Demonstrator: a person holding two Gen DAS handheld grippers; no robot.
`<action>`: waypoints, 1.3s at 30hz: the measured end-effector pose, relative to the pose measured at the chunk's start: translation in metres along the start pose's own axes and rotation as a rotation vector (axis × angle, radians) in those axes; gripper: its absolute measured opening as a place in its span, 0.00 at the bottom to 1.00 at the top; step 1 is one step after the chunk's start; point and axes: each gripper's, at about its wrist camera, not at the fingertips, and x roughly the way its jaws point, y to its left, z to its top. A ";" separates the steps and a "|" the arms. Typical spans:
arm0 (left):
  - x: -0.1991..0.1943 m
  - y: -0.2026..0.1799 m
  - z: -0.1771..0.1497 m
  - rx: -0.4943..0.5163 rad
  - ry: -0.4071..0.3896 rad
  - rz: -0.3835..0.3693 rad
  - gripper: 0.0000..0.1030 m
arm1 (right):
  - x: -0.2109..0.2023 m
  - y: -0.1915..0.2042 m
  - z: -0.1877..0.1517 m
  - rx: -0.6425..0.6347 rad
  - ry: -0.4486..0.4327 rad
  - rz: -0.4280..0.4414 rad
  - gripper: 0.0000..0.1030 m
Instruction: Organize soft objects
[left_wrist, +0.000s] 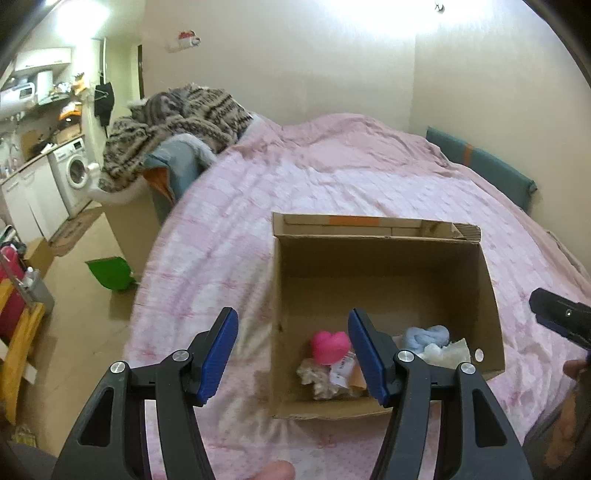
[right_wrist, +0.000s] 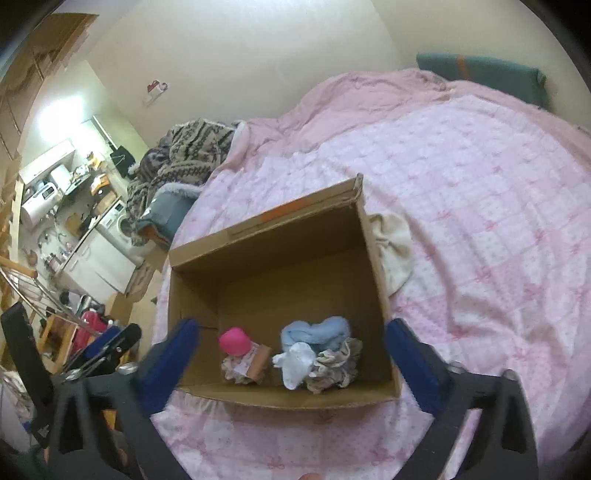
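Observation:
An open cardboard box (left_wrist: 384, 258) (right_wrist: 273, 243) sits on the pink bedspread. Inside lie a pink heart-shaped soft toy (left_wrist: 330, 346) (right_wrist: 233, 342), a light blue cloth (left_wrist: 426, 335) (right_wrist: 314, 334), a white cloth (right_wrist: 295, 363), a patterned scrunched cloth (right_wrist: 336, 369) and a small brown piece with a label (right_wrist: 255, 363). A cream cloth (right_wrist: 393, 254) lies on the bed just outside the box's right wall. My left gripper (left_wrist: 293, 354) is open and empty above the box's near left corner. My right gripper (right_wrist: 291, 365) is open wide and empty above the box's near edge.
The pink bedspread (left_wrist: 332, 177) covers the bed. A patterned blanket (left_wrist: 177, 125) is heaped at the bed's far left corner. A teal cushion (left_wrist: 480, 162) leans on the wall. On the floor to the left are a green dustpan (left_wrist: 110, 273) and a washing machine (left_wrist: 74, 173).

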 end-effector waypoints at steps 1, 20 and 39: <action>-0.004 0.003 -0.001 -0.006 -0.004 -0.007 0.58 | -0.004 0.001 0.000 -0.003 -0.009 -0.009 1.00; -0.068 0.014 -0.034 -0.030 -0.026 0.003 0.96 | -0.053 0.036 -0.037 -0.165 -0.109 -0.124 1.00; -0.047 0.012 -0.059 -0.084 0.072 -0.014 0.97 | -0.019 0.047 -0.071 -0.238 -0.024 -0.202 1.00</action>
